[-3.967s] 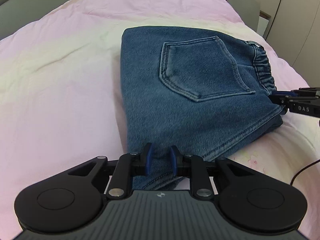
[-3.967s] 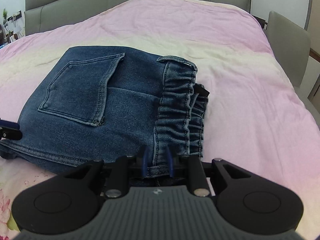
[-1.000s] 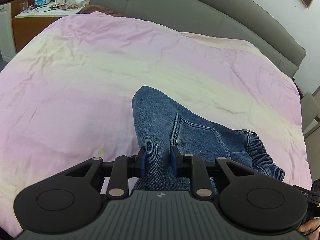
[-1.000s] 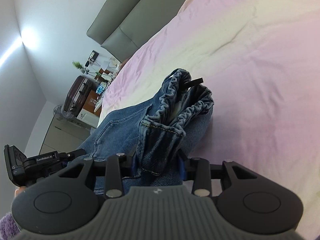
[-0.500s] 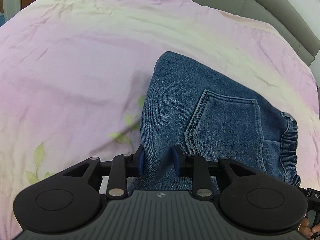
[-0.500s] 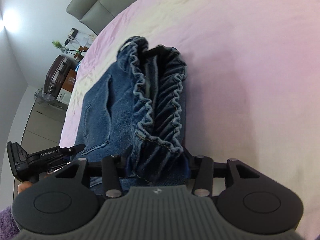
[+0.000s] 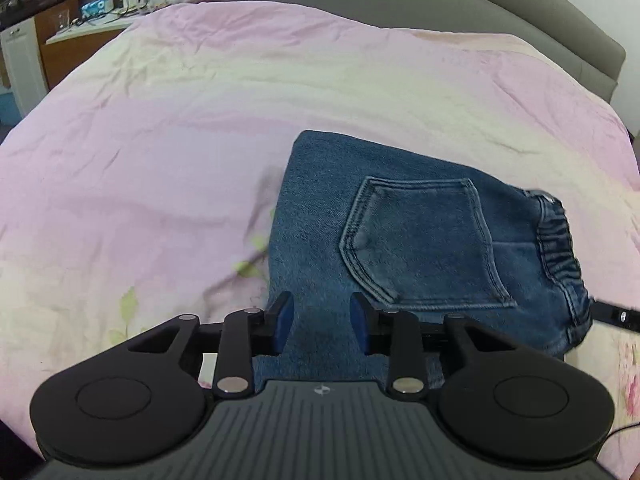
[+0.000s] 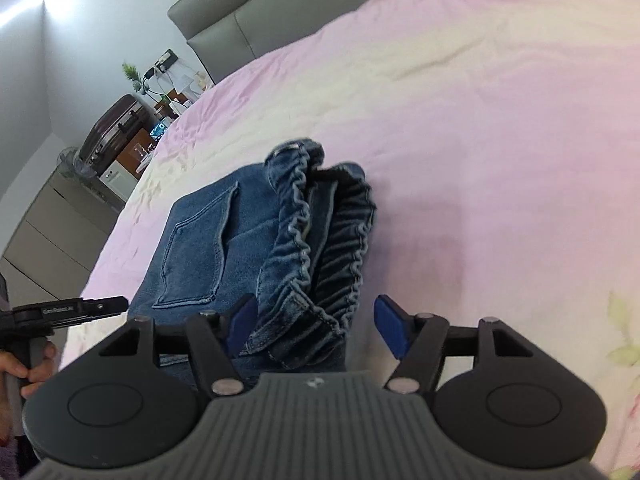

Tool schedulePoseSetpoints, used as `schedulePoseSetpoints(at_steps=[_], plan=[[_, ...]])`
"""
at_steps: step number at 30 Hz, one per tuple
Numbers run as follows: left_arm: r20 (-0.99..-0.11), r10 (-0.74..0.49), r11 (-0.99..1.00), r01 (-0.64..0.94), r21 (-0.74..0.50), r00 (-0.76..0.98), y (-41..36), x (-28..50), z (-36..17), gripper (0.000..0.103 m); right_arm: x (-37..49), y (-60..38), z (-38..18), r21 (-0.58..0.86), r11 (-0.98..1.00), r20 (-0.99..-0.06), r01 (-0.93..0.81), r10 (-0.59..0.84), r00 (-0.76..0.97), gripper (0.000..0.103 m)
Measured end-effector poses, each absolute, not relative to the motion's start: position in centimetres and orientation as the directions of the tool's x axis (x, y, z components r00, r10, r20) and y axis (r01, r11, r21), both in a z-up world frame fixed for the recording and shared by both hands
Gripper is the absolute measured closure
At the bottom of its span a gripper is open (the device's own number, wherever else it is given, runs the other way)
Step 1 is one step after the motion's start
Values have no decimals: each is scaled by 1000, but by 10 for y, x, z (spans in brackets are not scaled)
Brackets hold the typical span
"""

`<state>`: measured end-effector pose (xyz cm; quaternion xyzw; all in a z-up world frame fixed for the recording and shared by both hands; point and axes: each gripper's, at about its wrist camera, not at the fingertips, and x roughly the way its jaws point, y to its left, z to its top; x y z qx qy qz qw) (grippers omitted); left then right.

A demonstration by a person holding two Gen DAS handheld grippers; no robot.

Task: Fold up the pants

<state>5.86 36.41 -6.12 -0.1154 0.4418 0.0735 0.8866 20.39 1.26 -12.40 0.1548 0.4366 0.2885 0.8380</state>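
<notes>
release step: let both sets of jaws open fully, then back straight out so no layer drags. left gripper jaws opening, denim between them but pads look clear of it; right gripper jaws opening around the elastic waistband, contact on its left pad hard to tell. pants lie folded compact, back pocket up, on the pink bedspread.

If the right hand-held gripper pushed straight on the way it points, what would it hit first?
Probably the elastic waistband of the folded jeans, already between the right hand-held gripper's opening jaws; past it lies the pink bedspread. Depth is unclear.
</notes>
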Motion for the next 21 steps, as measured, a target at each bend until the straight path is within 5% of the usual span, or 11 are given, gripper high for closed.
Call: schedulePoseSetpoints(at_steps=[6,9,16,21], plan=[[-843,151,982,-174,70,516,339,47,-84,64,190,36,-90,327,788,-609,-521,597,522,78],[-850,145,983,-174,64,506,343,42,-97,65,190,58,-91,240,777,-622,-582,584,522,90],[-891,124,989,-130,74,437,351,50,-117,63,218,82,-135,186,809,-739,-557,489,464,103],[-902,117,989,-127,70,414,354,53,-121,59,228,90,-155,131,810,-769,-572,448,457,103]])
